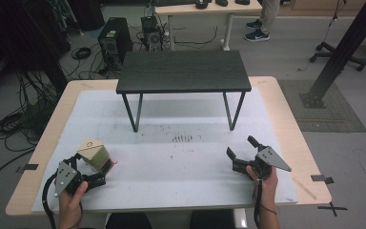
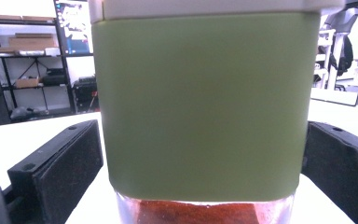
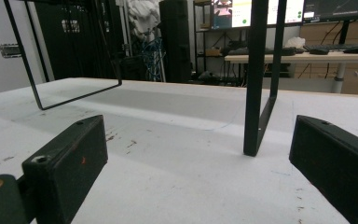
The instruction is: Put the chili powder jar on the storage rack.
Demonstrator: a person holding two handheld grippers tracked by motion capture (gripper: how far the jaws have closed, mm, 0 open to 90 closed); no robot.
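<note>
At lower left of the high view, the left tool (image 1: 89, 172) brackets a green-banded jar (image 1: 95, 155) (red powder inside), jaws not visibly pressing it. The right tool (image 1: 242, 152), lower right, gapes empty.

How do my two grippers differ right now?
The left gripper has its jaws set around the green-sleeved jar, while the right gripper has nothing between its jaws. The left gripper sits at the near left of the white mat; the right gripper sits at the near right, facing the leg of the small black table. Both have open jaws and rest low on the mat.
</note>
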